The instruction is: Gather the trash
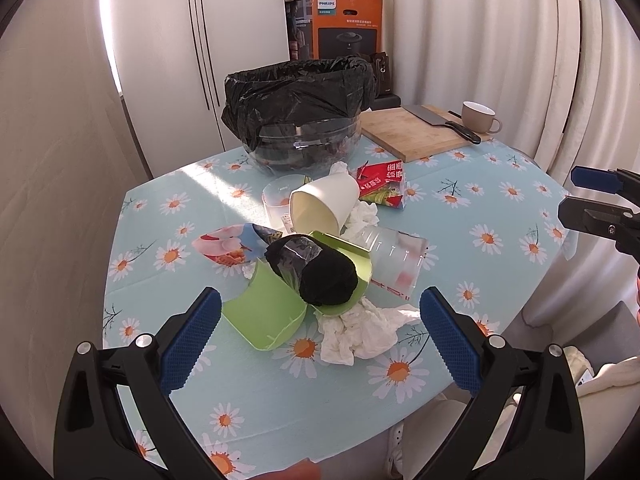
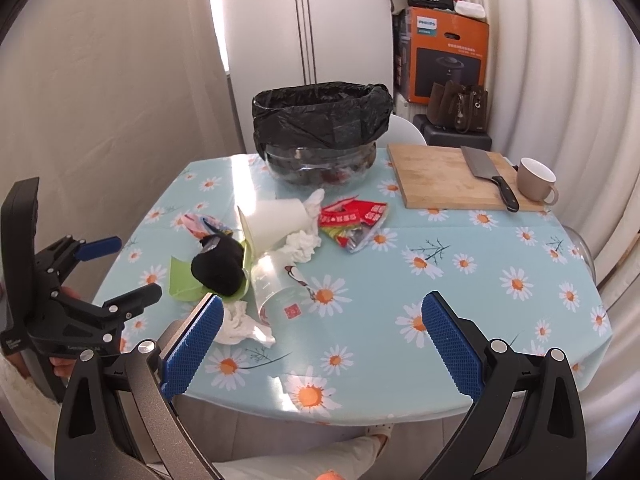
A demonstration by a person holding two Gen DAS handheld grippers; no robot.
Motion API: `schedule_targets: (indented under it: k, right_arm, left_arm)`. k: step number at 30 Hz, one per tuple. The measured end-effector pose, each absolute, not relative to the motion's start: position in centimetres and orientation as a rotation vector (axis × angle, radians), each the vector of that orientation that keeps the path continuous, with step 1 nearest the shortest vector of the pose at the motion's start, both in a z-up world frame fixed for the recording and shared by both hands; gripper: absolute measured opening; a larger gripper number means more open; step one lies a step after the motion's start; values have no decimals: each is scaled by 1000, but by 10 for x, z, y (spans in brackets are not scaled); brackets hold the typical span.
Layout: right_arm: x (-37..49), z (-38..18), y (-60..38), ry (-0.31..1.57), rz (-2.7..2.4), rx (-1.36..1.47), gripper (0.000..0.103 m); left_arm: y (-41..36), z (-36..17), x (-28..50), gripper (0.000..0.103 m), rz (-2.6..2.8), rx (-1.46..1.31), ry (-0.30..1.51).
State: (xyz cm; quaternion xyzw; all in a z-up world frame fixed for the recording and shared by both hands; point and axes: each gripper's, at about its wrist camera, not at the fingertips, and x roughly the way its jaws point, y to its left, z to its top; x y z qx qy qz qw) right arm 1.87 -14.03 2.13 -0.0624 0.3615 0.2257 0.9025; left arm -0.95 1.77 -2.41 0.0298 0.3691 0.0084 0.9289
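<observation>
A pile of trash lies mid-table: a black wad [image 1: 320,272] [image 2: 219,267] on broken green plastic pieces [image 1: 264,316], crumpled white tissue [image 1: 360,332] [image 2: 244,324], a tipped white paper cup [image 1: 320,204] [image 2: 274,222], a clear plastic cup [image 1: 396,260] [image 2: 276,280], a red wrapper [image 1: 382,184] [image 2: 354,220] and a pink-blue wrapper [image 1: 232,246]. A bin lined with a black bag [image 1: 298,96] [image 2: 320,120] stands at the far side. My left gripper [image 1: 320,340] [image 2: 120,268] is open and empty, just short of the green pieces. My right gripper [image 2: 320,340] [image 1: 576,192] is open and empty above the tablecloth, right of the pile.
A wooden cutting board [image 1: 420,132] [image 2: 448,178] with a cleaver [image 2: 486,172] and a beige mug [image 1: 478,118] [image 2: 534,180] sit at the table's far right. An orange box [image 1: 340,26] stands behind. Curtains hang on the right; the table edge [image 2: 360,412] is near me.
</observation>
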Motion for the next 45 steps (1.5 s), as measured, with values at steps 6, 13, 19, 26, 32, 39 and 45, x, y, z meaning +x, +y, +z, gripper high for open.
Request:
schedule_targets:
  k: [6, 13, 19, 26, 32, 39, 45]
  right_arm:
    - [19, 22, -139, 746, 465, -132, 95]
    - [19, 20, -138, 755, 465, -130, 95]
    - [17, 20, -135, 757, 469, -139, 95]
    - [15, 20, -129, 752, 477, -160, 95]
    - [15, 20, -127, 750, 479, -169, 95]
    - [16, 18, -125, 759, 495, -166, 95]
    - [23, 14, -124, 776, 504, -155, 95]
  left_arm:
    - [20, -27, -10, 97, 25, 56, 761]
    - [19, -32, -12, 97, 28, 64, 774]
    - [19, -33, -15, 97, 11, 57, 778]
    - [20, -33, -16, 97, 17, 52, 776]
    - [21, -38, -19, 97, 24, 48, 785]
    - [29, -39, -15, 97, 34, 40, 802]
    - [33, -45, -10, 97, 35, 19, 834]
